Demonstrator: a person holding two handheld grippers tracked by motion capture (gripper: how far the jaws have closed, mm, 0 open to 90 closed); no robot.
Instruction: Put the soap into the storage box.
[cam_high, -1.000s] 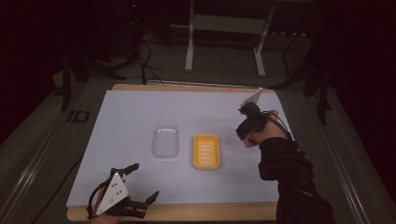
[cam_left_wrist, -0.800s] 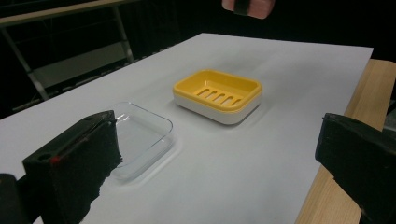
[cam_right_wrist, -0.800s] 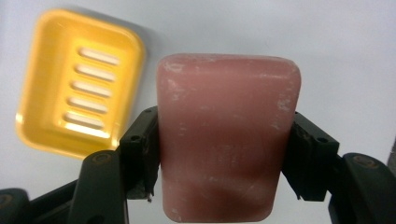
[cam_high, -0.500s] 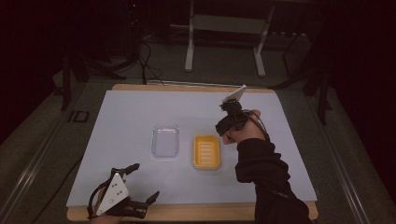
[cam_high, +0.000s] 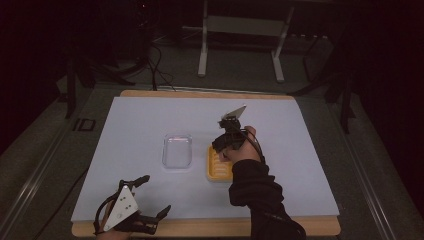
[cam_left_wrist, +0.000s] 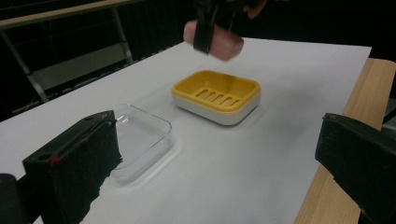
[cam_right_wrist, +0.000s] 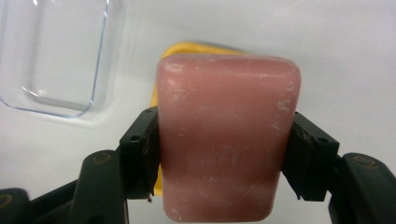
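Observation:
A pink bar of soap sits clamped between the jaws of my right gripper, which is shut on its two long sides. The bar hangs just above the yellow slotted soap dish, near the dish's far end. In the left gripper view the soap and right gripper hover over the dish. A yellow edge of the dish peeks out behind the bar. My left gripper rests open at the table's near left, jaws wide apart and holding nothing.
A clear plastic tray lies left of the dish on the white mat. The wooden table edge runs along the front. A metal stand is behind the table.
My right gripper has carried the soap leftward and slightly down, from the right part of the mat to over the yellow dish. The left gripper has not moved.

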